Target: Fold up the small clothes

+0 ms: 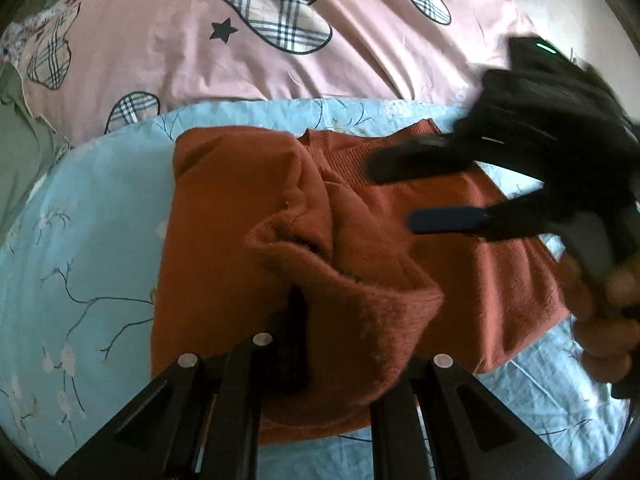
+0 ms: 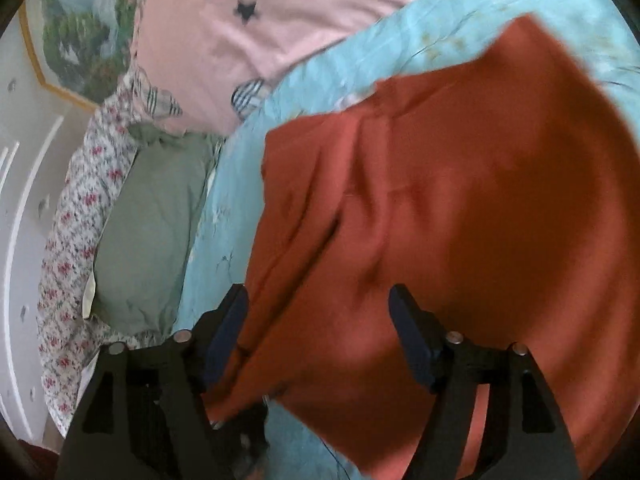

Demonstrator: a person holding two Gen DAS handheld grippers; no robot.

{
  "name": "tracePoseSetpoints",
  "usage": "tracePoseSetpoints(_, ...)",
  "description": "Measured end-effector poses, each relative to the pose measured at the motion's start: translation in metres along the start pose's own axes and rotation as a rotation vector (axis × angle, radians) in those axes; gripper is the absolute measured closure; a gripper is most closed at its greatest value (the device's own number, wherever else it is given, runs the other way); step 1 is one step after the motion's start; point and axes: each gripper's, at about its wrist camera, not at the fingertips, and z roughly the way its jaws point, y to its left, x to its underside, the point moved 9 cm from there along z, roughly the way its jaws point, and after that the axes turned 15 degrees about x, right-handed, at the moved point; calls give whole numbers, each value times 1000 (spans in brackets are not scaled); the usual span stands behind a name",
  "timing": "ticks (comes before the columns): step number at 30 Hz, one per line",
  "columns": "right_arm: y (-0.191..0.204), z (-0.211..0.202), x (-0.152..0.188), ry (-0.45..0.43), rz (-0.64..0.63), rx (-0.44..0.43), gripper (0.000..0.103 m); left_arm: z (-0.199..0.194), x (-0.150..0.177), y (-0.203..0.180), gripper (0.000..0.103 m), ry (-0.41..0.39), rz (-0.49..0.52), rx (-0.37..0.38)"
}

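A rust-coloured sweater point(image 1: 240, 200) lies spread on the light blue bed sheet point(image 1: 80, 240). My left gripper point(image 1: 320, 316) is shut on one sleeve's ribbed cuff point(image 1: 372, 312), which is lifted and drapes over the fingers, hiding most of them. My right gripper point(image 1: 424, 192) reaches in from the right, open, just above the sweater's ribbed hem; a person's hand point(image 1: 612, 320) holds it. In the right wrist view the right gripper point(image 2: 318, 300) stands wide open over the blurred sweater point(image 2: 480, 200), with cloth below the fingers and nothing pinched.
A pink quilt with plaid hearts point(image 1: 280, 60) is heaped behind the sweater. A green pillow point(image 2: 152, 220) and floral cloth point(image 2: 80, 200) lie at the sheet's left side, next to a white panelled wall point(image 2: 24, 240) and a framed picture point(image 2: 72, 32).
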Motion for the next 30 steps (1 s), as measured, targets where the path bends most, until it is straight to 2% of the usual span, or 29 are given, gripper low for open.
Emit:
tracePoseSetpoints(4,19,30,-19,18,-33,30,29,-5,-1,-3,94,-4,30,-12)
tracePoseSetpoints(5,24,34,-25,13,-51,39,37,-6,-1,-4,94,-4,40,-17)
tracePoseSetpoints(6,27,37,-32,-3,-72,58,67,-8,-1,-8,94,-3,51,-21)
tracePoseSetpoints(7,29,38,-37,-8,-82,74,78,-10,-2,-11,94,-4,62,-22)
tracePoseSetpoints(9,33,25,-48,-42,-84,43,84,-14,-7,-17,94,-7,80,-23)
tracePoseSetpoints(12,32,-15,-60,-131,-124,21,85,-29,-25,-33,95,-46,87,24)
tracePoseSetpoints(15,9,-50,-67,-190,-132,54,85,-35,-42,-58,95,-73,78,107)
tracePoseSetpoints(19,-49,-66,-65,-190,-83,130,85,-15,-50,-100,95,-57,57,229)
tracePoseSetpoints(21,-80,-64,-58,-172,-53,165,85,1,-46,-119,95,-36,65,264)
tracePoseSetpoints(25,-105,-67,-51,-171,-24,166,86,33,-28,-143,95,41,77,289)
tracePoseSetpoints(27,-105,-76,-50,-208,-40,158,86,35,-26,-149,95,44,85,291)
tracePoseSetpoints(30,-111,-78,-48,-229,-64,207,86,36,-31,-151,95,35,91,307)
